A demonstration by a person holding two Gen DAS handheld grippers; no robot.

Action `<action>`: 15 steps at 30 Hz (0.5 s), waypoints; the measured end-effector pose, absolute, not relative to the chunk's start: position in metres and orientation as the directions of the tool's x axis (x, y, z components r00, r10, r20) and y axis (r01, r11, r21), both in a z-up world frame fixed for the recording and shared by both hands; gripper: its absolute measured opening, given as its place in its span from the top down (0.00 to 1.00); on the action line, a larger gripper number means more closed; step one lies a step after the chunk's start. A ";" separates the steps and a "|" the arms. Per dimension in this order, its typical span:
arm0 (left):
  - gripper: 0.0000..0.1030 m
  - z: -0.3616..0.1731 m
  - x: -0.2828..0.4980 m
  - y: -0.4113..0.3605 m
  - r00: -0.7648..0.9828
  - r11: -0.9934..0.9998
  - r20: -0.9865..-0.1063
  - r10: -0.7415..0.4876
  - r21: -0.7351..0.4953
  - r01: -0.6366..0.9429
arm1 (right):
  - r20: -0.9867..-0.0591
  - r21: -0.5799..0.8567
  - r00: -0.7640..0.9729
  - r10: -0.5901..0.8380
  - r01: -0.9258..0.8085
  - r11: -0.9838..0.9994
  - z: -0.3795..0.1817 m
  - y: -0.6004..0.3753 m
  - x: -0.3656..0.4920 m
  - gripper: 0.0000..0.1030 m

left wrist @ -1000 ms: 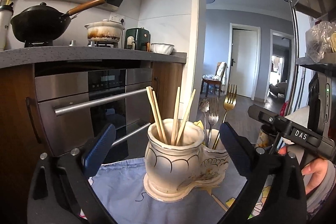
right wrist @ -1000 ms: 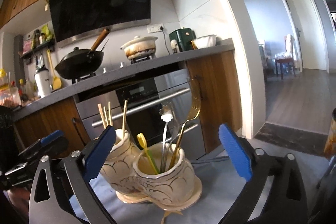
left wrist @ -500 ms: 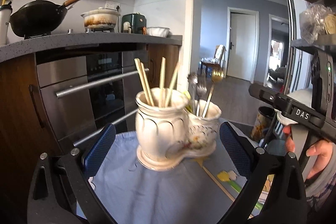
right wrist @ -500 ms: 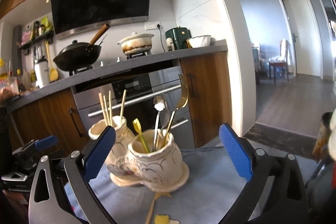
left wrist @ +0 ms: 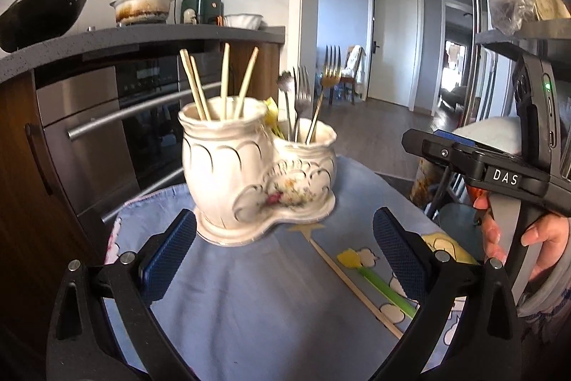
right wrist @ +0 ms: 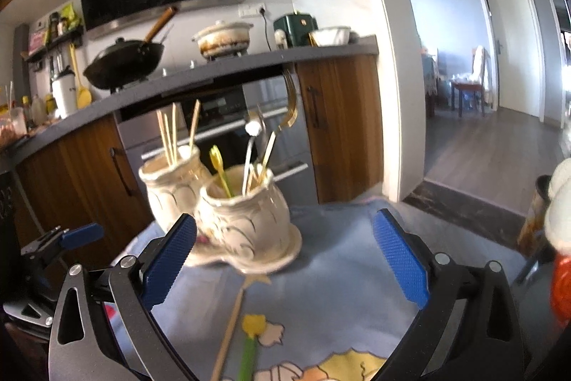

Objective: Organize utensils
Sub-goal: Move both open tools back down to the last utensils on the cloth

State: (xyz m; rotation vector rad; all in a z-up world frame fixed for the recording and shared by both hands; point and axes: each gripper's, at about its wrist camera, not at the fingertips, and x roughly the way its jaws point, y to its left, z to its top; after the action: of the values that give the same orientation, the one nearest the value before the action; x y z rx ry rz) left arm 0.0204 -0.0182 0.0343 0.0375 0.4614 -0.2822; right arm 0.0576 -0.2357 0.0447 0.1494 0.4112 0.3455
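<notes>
Glazed, scalloped ceramic holder (left wrist: 260,181) stands on soft blue cloth (left wrist: 257,302).

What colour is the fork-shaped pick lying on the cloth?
Green stem, yellow head; clearest in the left wrist view.

The utensil holder (right wrist: 228,220) is motion-blurred in the right wrist view — its left base hidden behind one of the fingers (right wrist: 167,259) — and the green utensil (right wrist: 248,350) runs off the bottom edge.

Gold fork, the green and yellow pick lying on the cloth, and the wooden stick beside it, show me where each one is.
Gold fork (left wrist: 331,68): left wrist view, on its tines.
Green and yellow pick (left wrist: 378,282): left wrist view, on its green stem.
Wooden stick (left wrist: 351,282): left wrist view, mid-shaft.
</notes>
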 end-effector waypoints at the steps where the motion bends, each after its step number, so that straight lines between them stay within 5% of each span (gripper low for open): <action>1: 0.05 0.031 0.020 -0.020 0.851 0.959 -0.454 -0.263 -0.031 0.280 | -0.386 0.215 0.852 0.354 -0.290 0.932 0.040 -0.238 0.058 0.05; 15: 0.06 -0.026 0.035 -0.056 0.709 0.948 -0.656 -0.259 -0.031 0.318 | -0.599 0.276 0.733 0.323 -0.189 0.942 -0.004 -0.252 0.075 0.05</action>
State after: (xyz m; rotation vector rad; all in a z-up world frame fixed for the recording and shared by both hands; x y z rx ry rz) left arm 0.0352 -0.0557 -0.0260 0.0867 0.7142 -0.3208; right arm 0.0753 -0.2520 -0.0037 0.2025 0.6939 0.2838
